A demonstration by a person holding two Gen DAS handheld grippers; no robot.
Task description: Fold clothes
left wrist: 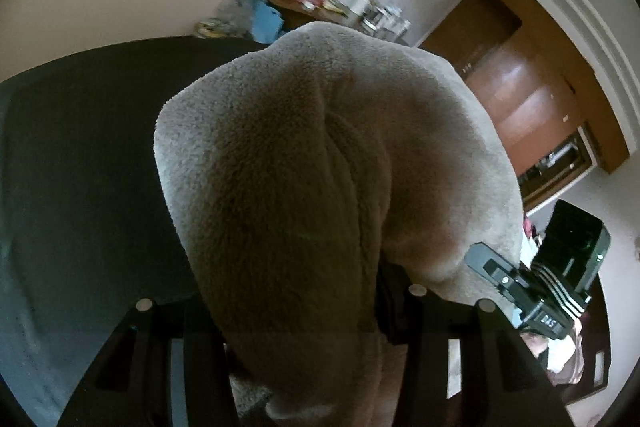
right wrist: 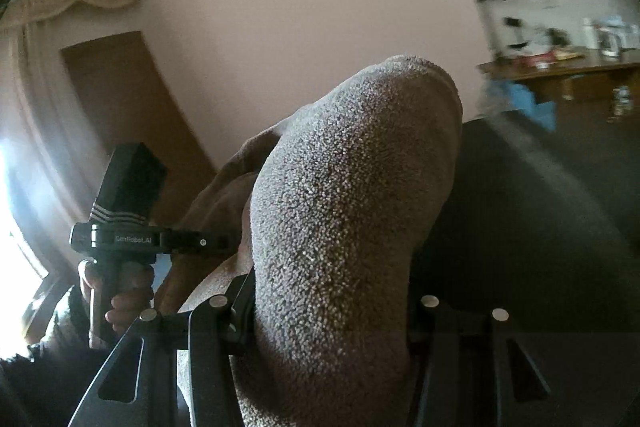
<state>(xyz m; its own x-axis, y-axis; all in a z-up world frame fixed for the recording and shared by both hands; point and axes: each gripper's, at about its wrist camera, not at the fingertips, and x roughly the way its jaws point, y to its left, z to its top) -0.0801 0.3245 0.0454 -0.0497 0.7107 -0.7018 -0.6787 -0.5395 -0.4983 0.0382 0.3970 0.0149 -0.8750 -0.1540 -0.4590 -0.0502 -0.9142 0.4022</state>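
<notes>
Two grippers: both clamped on one beige fleece garment (left wrist: 320, 167)
Left gripper (left wrist: 304, 311): jaws pinch a thick fold of the fleece
Right gripper (right wrist: 332, 307): jaws pinch another fold
Garment: lifted above the dark flat surface (left wrist: 80, 167)
Background: cluttered wooden desk (right wrist: 568, 75)

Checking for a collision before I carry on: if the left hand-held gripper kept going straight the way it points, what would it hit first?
Probably the dark bed cover: the left hand-held gripper carries the fleece garment, which blocks the view ahead, so depth is unclear.
</notes>
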